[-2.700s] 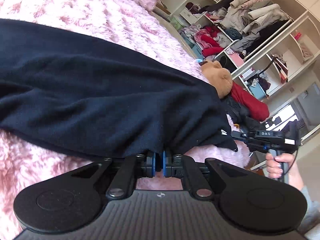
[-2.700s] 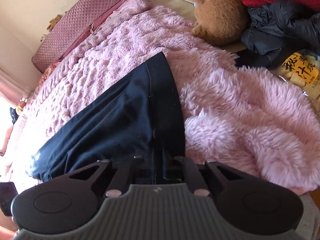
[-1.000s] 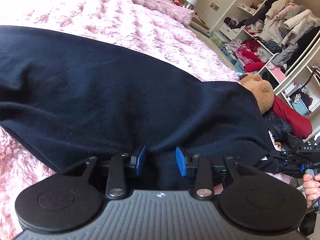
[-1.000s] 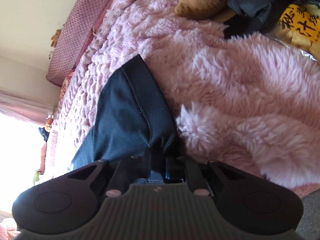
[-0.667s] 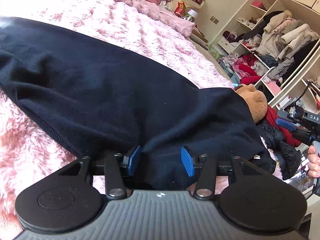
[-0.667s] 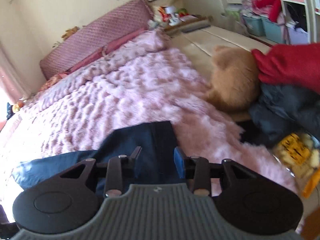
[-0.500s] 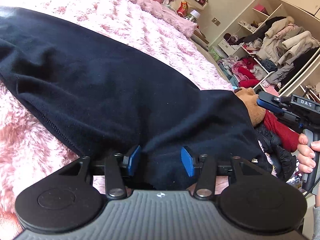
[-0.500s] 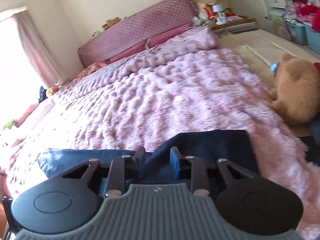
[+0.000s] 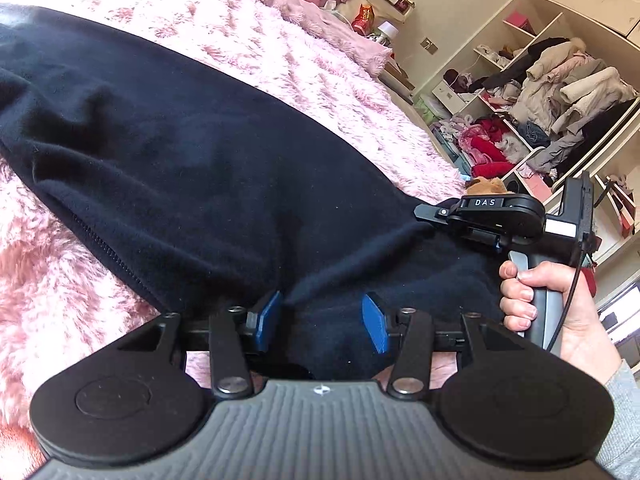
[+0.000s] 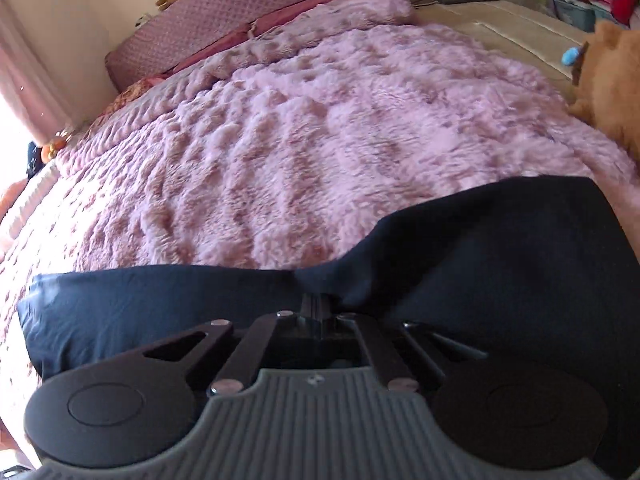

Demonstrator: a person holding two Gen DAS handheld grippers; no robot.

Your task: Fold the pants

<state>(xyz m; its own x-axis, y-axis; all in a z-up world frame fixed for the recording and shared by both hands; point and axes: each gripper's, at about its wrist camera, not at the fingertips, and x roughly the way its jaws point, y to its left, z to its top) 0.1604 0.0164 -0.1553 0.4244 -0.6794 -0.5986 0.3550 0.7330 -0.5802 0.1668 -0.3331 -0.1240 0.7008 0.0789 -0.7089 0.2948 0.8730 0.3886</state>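
Dark navy pants (image 9: 192,152) lie spread across a fluffy pink blanket (image 9: 280,60). My left gripper (image 9: 321,322) sits at their near edge, open, its blue pads (image 9: 267,318) apart with a bunch of cloth lying loosely between them. Over the pants' right end hovers my right gripper (image 9: 420,213), held by a person's hand (image 9: 556,304). In the right wrist view, that gripper (image 10: 318,306) is shut on the pants (image 10: 500,248), and the cloth puckers at its tips.
A tan plush bear (image 10: 612,92) lies at the blanket's right edge. Open shelves stuffed with clothes (image 9: 560,92) stand beyond the bed. A quilted pink headboard (image 10: 224,12) and a bedside stand with small items (image 9: 372,16) sit at the far end.
My right gripper let go of the pants' end, swung sideways across the bed and shut again on another part of the pants. My left gripper's pads spread wider and stayed in place.
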